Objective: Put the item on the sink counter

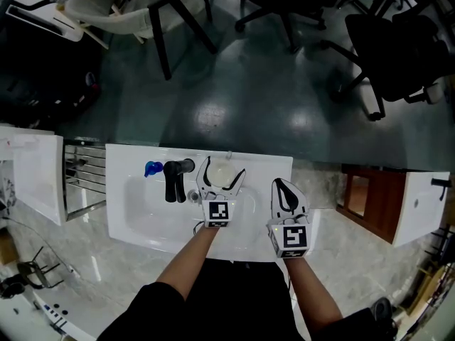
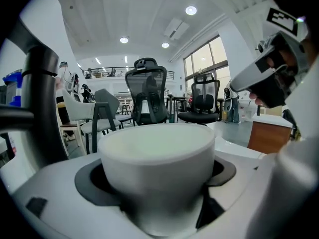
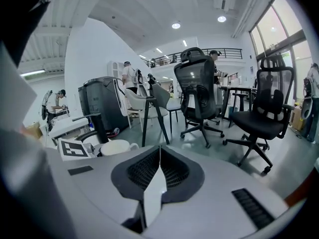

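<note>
A white cup (image 1: 220,175) sits between the jaws of my left gripper (image 1: 225,165), which is shut on it. It is held at the back of the white sink (image 1: 142,215), just right of the black faucet (image 1: 174,180). In the left gripper view the cup (image 2: 157,158) fills the middle, with the faucet (image 2: 40,108) at the left. My right gripper (image 1: 281,185) is shut with nothing in it, over the sink counter (image 1: 266,168) on the right. In the right gripper view its jaws (image 3: 158,176) meet, and the cup (image 3: 115,147) shows at the left.
A blue object (image 1: 153,168) stands left of the faucet. A chrome rack (image 1: 82,172) and a white unit (image 1: 32,172) lie to the left of the sink, and a brown wooden cabinet (image 1: 370,197) to the right. Office chairs (image 1: 398,55) stand on the floor beyond.
</note>
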